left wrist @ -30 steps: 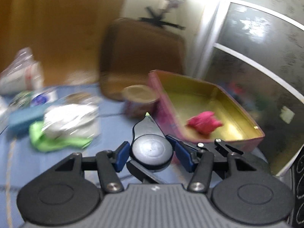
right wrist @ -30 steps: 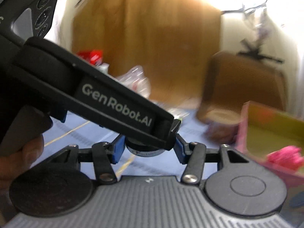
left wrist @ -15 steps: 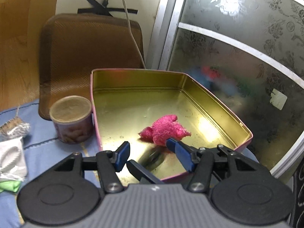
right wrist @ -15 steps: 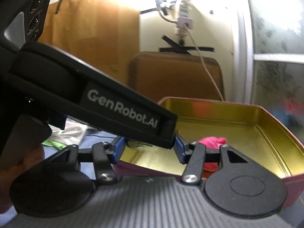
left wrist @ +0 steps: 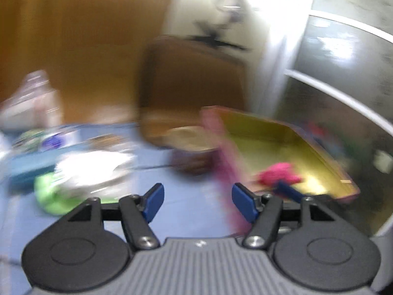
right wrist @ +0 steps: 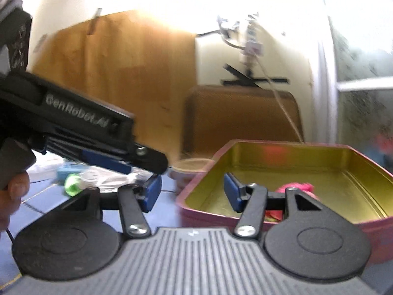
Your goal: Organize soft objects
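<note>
Inside the rectangular pink tin tray with a gold-coloured interior (right wrist: pixel 289 147), a small fuzzy magenta soft object (right wrist: pixel 298 187) lies on the tray floor, toward the near side. From the right wrist view the right gripper's linkage hides part of it, so its long axis and the way it points cannot be settled there. The left wrist view is heavily blurred; in it the same soft object (left wrist: pixel 278 173) reads as a lump somewhat wider than tall, lying roughly across the picture, with no end that can be called its front.

The tray (left wrist: pixel 277 132) stands on a blue cloth-covered counter (left wrist: pixel 186 201), its long axis running away from both cameras toward a frosted, patterned glass panel (left wrist: pixel 343 56). A round brown-lidded container (right wrist: pixel 190 166) stands just beside the tray's left wall.

The left gripper (left wrist: pixel 197 200) has its blue-padded fingers (left wrist: pixel 153 200) spreading apart at this moment, with nothing between them. It also shows in the right wrist view (right wrist: pixel 137 163), reaching in from the left above the counter. The right gripper (right wrist: pixel 191 193) holds its fingers (right wrist: pixel 232 193) parted and empty, over the near left corner of the tray.

Left of the tray, well apart from it, lie a bright green soft item (left wrist: pixel 49 194) and a crumpled clear-and-white plastic wrapper (left wrist: pixel 95 169), touching each other.
</note>
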`<action>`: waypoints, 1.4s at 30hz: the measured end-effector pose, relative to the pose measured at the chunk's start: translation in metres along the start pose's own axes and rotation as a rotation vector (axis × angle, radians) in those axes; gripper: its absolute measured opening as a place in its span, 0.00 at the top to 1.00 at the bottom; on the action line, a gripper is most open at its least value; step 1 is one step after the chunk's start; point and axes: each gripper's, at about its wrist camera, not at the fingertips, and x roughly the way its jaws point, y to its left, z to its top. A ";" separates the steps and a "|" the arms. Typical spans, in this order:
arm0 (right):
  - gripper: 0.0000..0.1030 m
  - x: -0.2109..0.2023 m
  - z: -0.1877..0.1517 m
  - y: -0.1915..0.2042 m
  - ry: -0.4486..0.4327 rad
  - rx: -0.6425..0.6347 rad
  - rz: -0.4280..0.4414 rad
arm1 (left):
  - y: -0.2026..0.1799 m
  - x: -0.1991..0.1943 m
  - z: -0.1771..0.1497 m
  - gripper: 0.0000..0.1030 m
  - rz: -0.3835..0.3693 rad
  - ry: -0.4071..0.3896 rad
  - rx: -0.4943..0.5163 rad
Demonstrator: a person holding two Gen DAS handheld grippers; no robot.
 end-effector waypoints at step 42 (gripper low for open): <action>0.79 -0.002 -0.025 0.006 0.350 0.434 0.319 | 0.110 -0.001 -0.047 0.21 0.381 -0.010 -0.109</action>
